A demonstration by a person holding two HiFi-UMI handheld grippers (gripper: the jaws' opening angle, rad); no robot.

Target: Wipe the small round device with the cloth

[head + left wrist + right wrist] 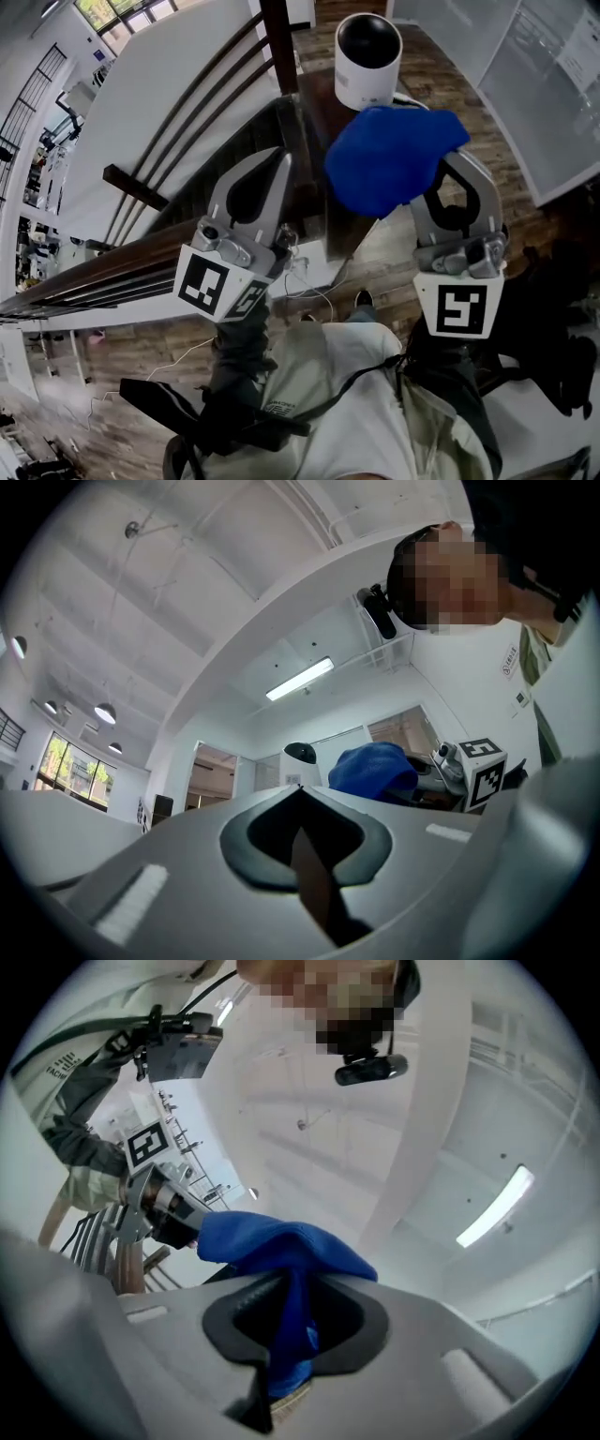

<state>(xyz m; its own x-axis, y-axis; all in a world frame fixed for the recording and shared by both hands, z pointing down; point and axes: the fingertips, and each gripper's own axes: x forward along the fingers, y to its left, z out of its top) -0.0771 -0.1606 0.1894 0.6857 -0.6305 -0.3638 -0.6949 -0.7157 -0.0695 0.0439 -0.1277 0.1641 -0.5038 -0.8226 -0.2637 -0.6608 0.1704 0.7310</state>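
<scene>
The small round device, a white cylinder with a black domed top, stands on a dark wooden post at the top of the head view; it shows small and far off in the left gripper view. A blue cloth is bunched just below it, and my right gripper is shut on it; the cloth drapes over the jaw tips and hides them. My left gripper is shut with nothing in it, to the left of the cloth and apart from it.
A dark wooden railing runs diagonally on the left beside a white wall. The wooden floor with a thin cable lies far below. A white-framed panel is at the right. My own legs and a strap fill the bottom.
</scene>
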